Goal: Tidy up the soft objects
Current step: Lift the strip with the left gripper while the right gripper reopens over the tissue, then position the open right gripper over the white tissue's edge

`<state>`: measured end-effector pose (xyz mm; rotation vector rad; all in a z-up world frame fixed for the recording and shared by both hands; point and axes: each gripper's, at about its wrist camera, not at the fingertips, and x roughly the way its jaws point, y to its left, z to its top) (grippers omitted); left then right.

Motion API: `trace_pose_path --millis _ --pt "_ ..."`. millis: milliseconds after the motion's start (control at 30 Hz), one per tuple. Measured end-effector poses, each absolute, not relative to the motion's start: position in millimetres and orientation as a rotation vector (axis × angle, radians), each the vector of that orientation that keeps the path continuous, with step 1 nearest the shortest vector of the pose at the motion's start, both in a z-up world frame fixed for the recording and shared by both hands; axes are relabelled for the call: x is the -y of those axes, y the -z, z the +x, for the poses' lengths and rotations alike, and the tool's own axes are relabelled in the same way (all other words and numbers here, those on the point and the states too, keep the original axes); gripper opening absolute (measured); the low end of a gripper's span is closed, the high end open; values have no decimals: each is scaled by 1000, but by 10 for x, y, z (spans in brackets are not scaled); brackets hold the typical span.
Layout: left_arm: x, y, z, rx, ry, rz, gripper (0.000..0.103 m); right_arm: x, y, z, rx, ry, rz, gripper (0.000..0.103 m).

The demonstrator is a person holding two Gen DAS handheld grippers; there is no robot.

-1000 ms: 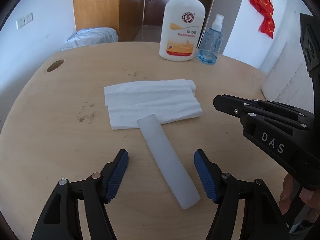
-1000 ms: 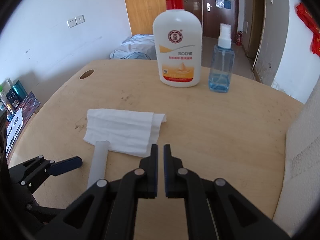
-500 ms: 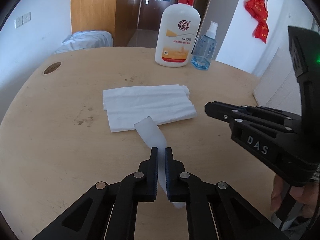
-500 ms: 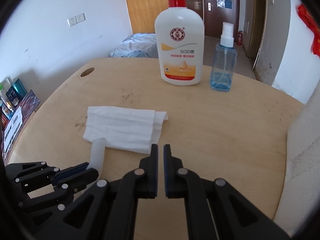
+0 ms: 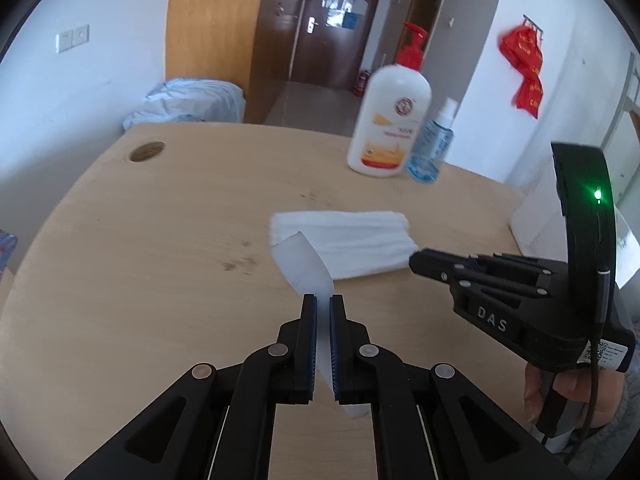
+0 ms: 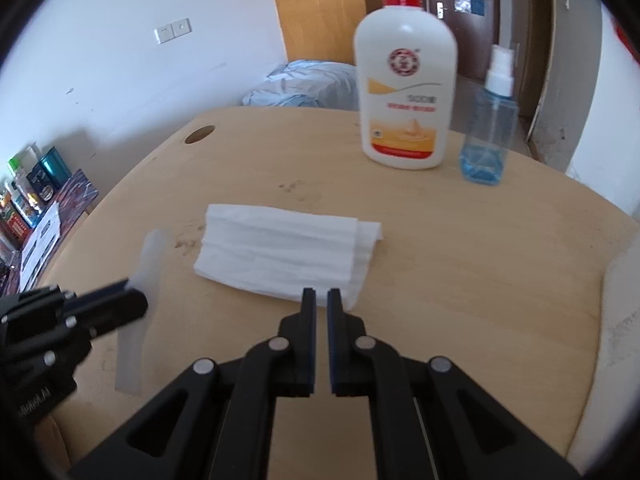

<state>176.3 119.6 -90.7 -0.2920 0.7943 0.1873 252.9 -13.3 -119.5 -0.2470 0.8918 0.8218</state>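
On the round, pale wooden worktop (image 5: pixel 160 240) stand two containers, side by side at the far edge. The bigger one is a white plastic pump bottle (image 6: pixel 406 96) with a red pump head and an orange and yellow label; its wall is opaque, so the content cannot be seen. Just beside it is a small clear blue spray bottle (image 6: pixel 490 136) with a white nozzle. Whether it holds liquid, I cannot tell.

Near the middle of the worktop lies a folded white tissue (image 6: pixel 280 256), soft and flat, with fine ridges along its length and one loose corner sticking out on the side of the spray bottle.

The left claw (image 5: pixel 323 304) is closed on a translucent white strip (image 5: pixel 304 264), a long, flat and smooth piece with rounded corners that looks flexible. The blue ribbed pads pinch it near its middle. One end rises forward above the fingers and overlaps the near left corner of the tissue in the left wrist view; the other end hangs below the claw. In the right wrist view the strip appears lifted from the wood.

The right claw (image 6: pixel 321 300) is closed with only a thin slit between its pads, and nothing is between them. It is above the near edge of the tissue.

The worktop has a round cable hole (image 5: pixel 147 151) and some dark stains.
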Motion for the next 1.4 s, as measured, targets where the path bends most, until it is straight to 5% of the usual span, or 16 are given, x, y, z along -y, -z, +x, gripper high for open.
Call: trace_pose_path --millis 267,333,400,500,567,1133,1400 --pt "-1389 828 1690 -756 -214 -304 6 -33 1224 2473 -884 -845 -290 10" --pt "-1404 822 1681 -752 -213 -304 6 -68 1224 2458 -876 -842 -302 26" --pt "-1416 813 1665 -751 -213 -301 6 -67 1197 2434 -852 -839 -303 55" --pt "-1456 809 1647 -746 -214 -311 6 -48 1111 2384 -798 -842 -301 73" --pt "-1478 801 1642 -744 -216 -314 6 -58 1085 2391 -788 -838 -291 75" --pt "-1548 813 1613 -741 -218 -315 6 -319 1255 2473 -813 -819 -364 75" --pt "-1537 839 1620 -747 -214 -313 6 -313 1324 2503 -835 -824 -366 31"
